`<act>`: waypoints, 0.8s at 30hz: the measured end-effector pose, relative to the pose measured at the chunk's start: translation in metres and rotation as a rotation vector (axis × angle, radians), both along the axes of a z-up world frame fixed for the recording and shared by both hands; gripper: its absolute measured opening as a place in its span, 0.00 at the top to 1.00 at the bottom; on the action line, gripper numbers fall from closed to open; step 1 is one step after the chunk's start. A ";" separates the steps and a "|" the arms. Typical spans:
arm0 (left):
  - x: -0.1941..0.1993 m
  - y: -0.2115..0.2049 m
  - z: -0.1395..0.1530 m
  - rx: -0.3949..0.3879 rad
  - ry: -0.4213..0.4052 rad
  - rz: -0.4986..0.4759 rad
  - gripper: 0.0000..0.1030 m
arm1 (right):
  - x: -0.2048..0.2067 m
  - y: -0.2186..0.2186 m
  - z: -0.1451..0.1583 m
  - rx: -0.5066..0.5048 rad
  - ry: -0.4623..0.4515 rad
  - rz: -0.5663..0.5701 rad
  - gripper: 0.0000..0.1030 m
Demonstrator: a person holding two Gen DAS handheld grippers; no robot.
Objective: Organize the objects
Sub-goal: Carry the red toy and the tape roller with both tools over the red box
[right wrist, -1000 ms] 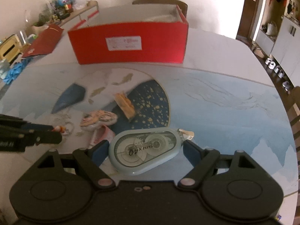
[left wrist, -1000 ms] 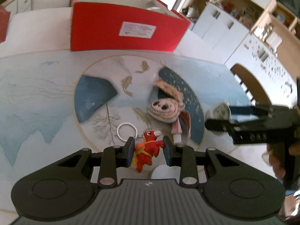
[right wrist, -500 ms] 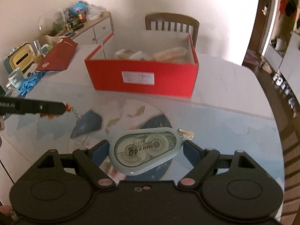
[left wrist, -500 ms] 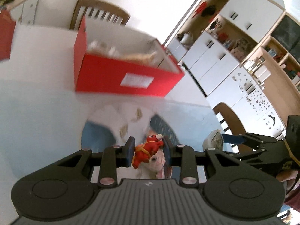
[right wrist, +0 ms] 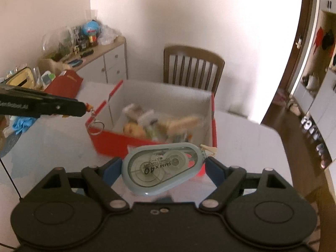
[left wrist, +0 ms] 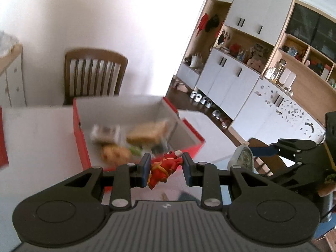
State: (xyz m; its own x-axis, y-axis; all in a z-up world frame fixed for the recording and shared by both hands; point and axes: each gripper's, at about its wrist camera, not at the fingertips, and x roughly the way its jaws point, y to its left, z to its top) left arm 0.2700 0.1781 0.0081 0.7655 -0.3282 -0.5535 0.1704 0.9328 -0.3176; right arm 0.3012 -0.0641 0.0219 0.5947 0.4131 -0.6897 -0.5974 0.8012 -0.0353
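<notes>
The contents of the red box [left wrist: 190, 135] are motion-blurred in both views; pale packets and tan, bread-like shapes show, nothing identifiable. In the left wrist view the box's near wall is cut by the left gripper [left wrist: 166, 168], and the right gripper [left wrist: 262, 150] enters from the right edge, its body partly out of frame. In the right wrist view the left gripper [right wrist: 84, 108] shows only as a dark bar from the left edge; a key ring [right wrist: 96, 129] dangles from its tip on a short chain. Compared with a second ago, the patterned mat and loose items that filled the lower field are gone from view, the box interior has become visible from above, and a chair [right wrist: 193, 67] and wall fill the background; both held objects sit the same between the fingers. The left gripper is clenched on a red toy figure [left wrist: 163, 169], which sits between the pads, its head toward the right pad, in front of the box's near wall. The right gripper [right wrist: 161, 168] stands wide, grasping a correction tape dispenser [right wrist: 161, 169] lengthwise, the dispenser spanning pad to pad, just short of the box's front wall.
</notes>
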 end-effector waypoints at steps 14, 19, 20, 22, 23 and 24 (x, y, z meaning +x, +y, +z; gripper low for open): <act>0.096 0.000 0.007 0.178 0.022 -0.035 0.71 | 0.068 0.051 -0.011 -0.008 0.006 -0.038 0.18; 0.122 -0.004 -0.007 0.239 0.042 -0.039 0.71 | 0.088 0.068 -0.029 -0.032 0.026 -0.067 0.18; 0.127 -0.004 -0.011 0.252 0.045 -0.037 0.71 | 0.090 0.070 -0.032 -0.036 0.029 -0.070 0.18; 0.137 -0.002 -0.017 0.256 0.060 -0.035 0.71 | 0.096 0.077 -0.040 -0.051 0.034 -0.075 0.18; 0.141 -0.002 -0.020 0.265 0.061 -0.037 0.71 | 0.099 0.080 -0.043 -0.056 0.040 -0.076 0.18; 0.146 -0.003 -0.023 0.280 0.062 -0.040 0.71 | 0.101 0.083 -0.047 -0.063 0.046 -0.078 0.18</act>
